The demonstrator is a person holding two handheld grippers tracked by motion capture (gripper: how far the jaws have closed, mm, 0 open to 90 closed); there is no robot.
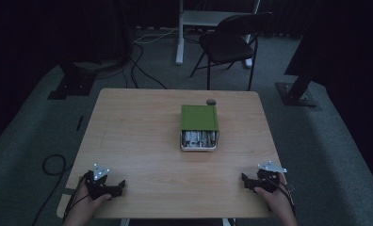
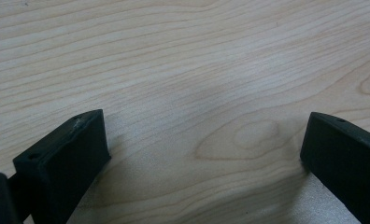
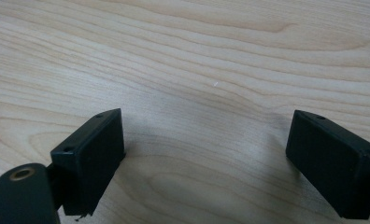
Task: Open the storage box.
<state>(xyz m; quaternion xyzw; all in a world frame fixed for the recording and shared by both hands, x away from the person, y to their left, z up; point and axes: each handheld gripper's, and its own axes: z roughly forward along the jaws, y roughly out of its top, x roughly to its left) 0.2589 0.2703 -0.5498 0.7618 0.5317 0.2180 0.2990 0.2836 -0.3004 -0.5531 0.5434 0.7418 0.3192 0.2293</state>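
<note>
Container: a shallow metal tray (image 1: 199, 146) lies on the wooden table (image 1: 142, 136), slightly toward 1 o'clock of the tabletop's centre.
Lid: a green lid (image 1: 199, 117) covers the tray's far part; the near part is left uncovered.
Contents: silvery cylindrical pieces (image 1: 198, 138) lie side by side in the uncovered part; their kind cannot be told.
Small object: a dark rounded item (image 1: 211, 101) sits at 12 o'clock of the tray, just beyond the lid.
Left gripper (image 1: 116, 187): at the table's 7 o'clock corner, well apart from the tray; jaws spread wide over bare wood, nothing between them.
Right gripper (image 1: 247, 181): at the 5 o'clock corner, well apart from the tray; jaws wide and empty.
</note>
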